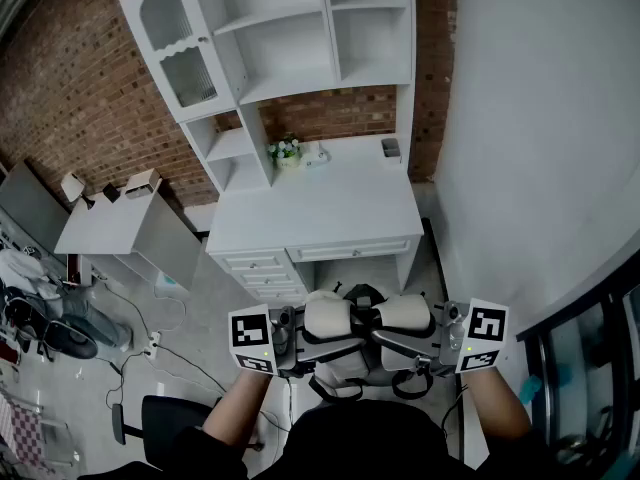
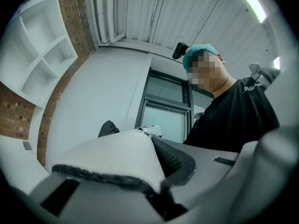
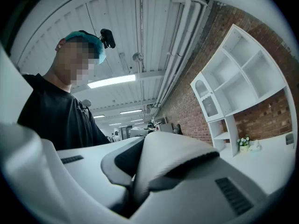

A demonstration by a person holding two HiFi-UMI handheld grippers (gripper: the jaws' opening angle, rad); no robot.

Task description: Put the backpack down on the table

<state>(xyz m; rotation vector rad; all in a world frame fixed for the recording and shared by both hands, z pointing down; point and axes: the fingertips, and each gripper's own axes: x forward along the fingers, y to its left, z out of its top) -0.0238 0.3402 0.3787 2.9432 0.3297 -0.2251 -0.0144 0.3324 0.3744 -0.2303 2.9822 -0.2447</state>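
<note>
I hold a white backpack (image 1: 342,366) with black trim in the air, close to my body and in front of the white desk (image 1: 310,213). My left gripper (image 1: 290,334) is shut on its left padded shoulder strap (image 1: 328,318). My right gripper (image 1: 438,338) is shut on the right strap (image 1: 405,313). In the left gripper view the white strap (image 2: 107,160) with its black edge lies pinched in the left gripper (image 2: 156,192). The right gripper view shows the other strap (image 3: 173,155) clamped in the right gripper (image 3: 133,195) the same way. The bag's lower part is hidden below my arms.
A white hutch with shelves (image 1: 290,38) stands at the back of the desk, with a small flower pot (image 1: 286,151) and a little box (image 1: 391,148) on the desktop. Drawers (image 1: 262,268) face me. A white wall (image 1: 540,138) is at right, a low side table (image 1: 110,223) at left.
</note>
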